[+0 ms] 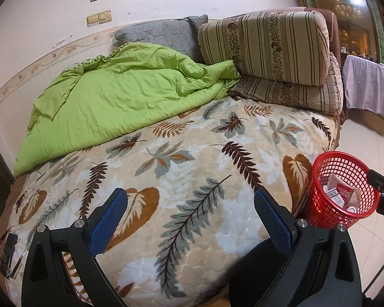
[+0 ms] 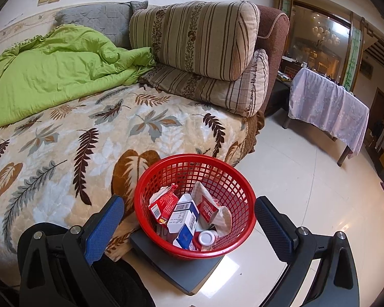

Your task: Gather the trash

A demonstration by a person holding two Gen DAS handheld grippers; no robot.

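The red basket (image 2: pixel 195 206) of trash sits on a grey box (image 2: pixel 181 268) on the floor beside the bed (image 2: pixel 64 140). The right tongs (image 2: pixel 189 220) are nearer, basket at 12 o'clock. From the left tongs (image 1: pixel 190 212) it is at 3 o'clock. Both tongs are wide apart, holding nothing.
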